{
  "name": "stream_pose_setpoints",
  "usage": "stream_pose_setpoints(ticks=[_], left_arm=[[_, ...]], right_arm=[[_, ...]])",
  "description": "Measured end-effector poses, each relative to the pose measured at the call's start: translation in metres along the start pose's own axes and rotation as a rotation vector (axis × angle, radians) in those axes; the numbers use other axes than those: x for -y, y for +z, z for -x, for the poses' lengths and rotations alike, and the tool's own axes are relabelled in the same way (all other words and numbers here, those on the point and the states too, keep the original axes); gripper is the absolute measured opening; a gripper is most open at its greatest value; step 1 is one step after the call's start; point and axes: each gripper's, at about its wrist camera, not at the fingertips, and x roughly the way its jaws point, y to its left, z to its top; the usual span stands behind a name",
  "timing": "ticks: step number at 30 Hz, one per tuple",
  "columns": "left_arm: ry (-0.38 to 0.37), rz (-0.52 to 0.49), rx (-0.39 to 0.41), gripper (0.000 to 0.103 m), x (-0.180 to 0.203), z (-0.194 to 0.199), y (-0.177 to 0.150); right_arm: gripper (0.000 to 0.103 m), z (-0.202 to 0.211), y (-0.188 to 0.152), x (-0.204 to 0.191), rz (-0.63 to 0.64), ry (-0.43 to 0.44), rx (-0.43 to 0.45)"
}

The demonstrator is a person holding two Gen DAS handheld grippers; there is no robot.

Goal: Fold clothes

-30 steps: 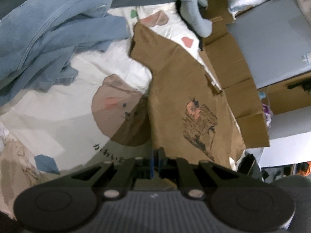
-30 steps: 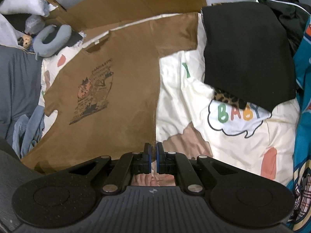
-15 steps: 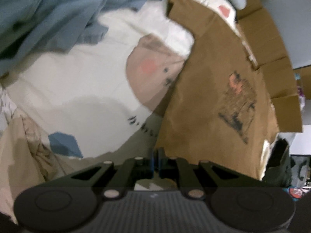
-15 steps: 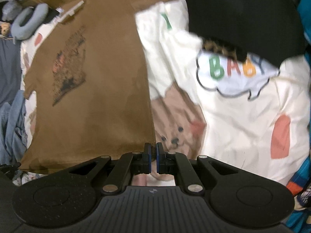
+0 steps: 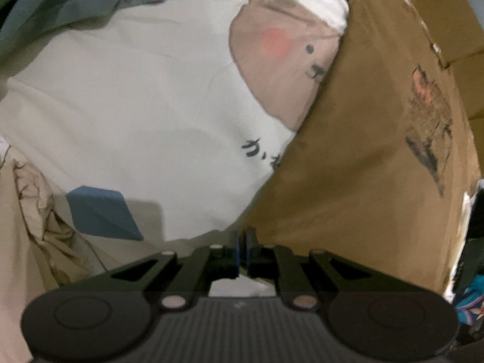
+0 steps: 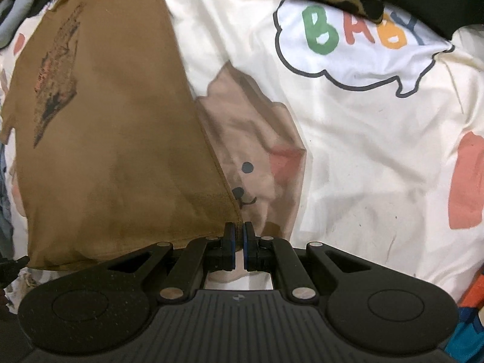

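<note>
Lying flat: brown printed T-shirt (image 6: 115, 139)

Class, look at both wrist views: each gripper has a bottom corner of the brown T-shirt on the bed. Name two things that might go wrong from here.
1. The right gripper pinches only the very corner of the brown T-shirt; the hem may slip out.
2. The left gripper sits where shirt meets the printed bedsheet, so it might have caught the sheet too and drag it along.
</note>
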Motion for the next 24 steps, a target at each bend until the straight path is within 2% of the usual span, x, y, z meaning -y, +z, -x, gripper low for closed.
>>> stream_pose_setpoints(ticks=[2,6,10,12,15,19,24], left_arm=[[0.014,0.002,-0.008,0.004,-0.004,-0.009,-0.002],[0.036,-0.004,-0.017,0.004,-0.006,-0.023,-0.004],[-0.028,0.049,-0.011,0.004,-0.007,-0.009,-0.003],[-0.028,0.056,-0.01,0.004,-0.011,-0.005,-0.002],[0.011,0.009,-0.019,0.004,-0.011,-0.006,-0.002],[0.125,-0.181,-0.019,0.004,0.014,-0.016,-0.008],[0.106,-0.142,-0.029,0.004,0.009,-0.015,-0.008]], right_arm=[[0.002,-0.008,0.0,0.001,0.009,-0.006,-0.007],[0.002,-0.007,0.002,0.007,-0.027,0.037,-0.006],[0.002,-0.005,0.004,0.013,-0.068,0.085,-0.003],[0.002,-0.004,0.005,0.016,-0.088,0.109,-0.002],[0.002,-0.008,0.003,0.018,-0.046,0.068,-0.018],[0.002,-0.025,-0.003,-0.013,0.153,-0.057,-0.043],[0.003,-0.033,-0.002,-0.014,0.128,-0.044,-0.07]])
